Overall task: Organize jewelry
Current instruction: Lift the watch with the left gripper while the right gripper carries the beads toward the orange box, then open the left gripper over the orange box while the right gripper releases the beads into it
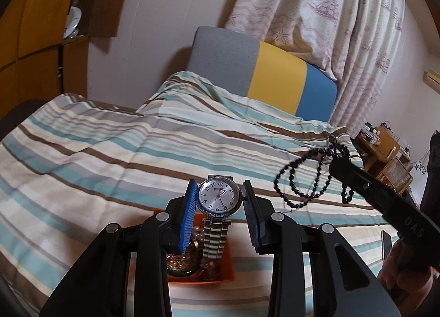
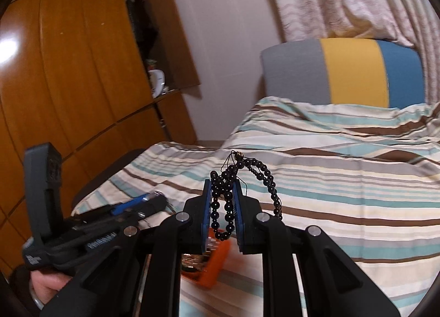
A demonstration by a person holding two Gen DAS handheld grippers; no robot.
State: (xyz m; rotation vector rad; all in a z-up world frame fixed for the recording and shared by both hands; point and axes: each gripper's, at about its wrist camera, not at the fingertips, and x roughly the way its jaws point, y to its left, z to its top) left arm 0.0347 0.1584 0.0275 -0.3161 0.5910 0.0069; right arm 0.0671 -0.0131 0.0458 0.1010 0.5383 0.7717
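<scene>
My left gripper [image 1: 220, 193] is shut on a silver wristwatch [image 1: 218, 197] with a white dial, held upright by its case; its metal band hangs down into an orange box [image 1: 220, 275] of gold and pearl jewelry on the bed. My right gripper [image 2: 223, 193] is shut on a black bead necklace [image 2: 228, 207], whose loops dangle over the orange box [image 2: 217, 264]. The necklace [image 1: 305, 176] and the right gripper [image 1: 335, 164] also show at the right of the left wrist view. The left gripper [image 2: 154, 197] shows at the left of the right wrist view.
A striped bedspread [image 1: 110, 152] covers the bed. A grey, yellow and blue headboard [image 1: 275, 74] stands behind, with patterned curtains [image 1: 330, 14] above it. A wooden wardrobe [image 2: 68, 69] is at the left. A small wooden shelf [image 1: 385, 152] stands at the right.
</scene>
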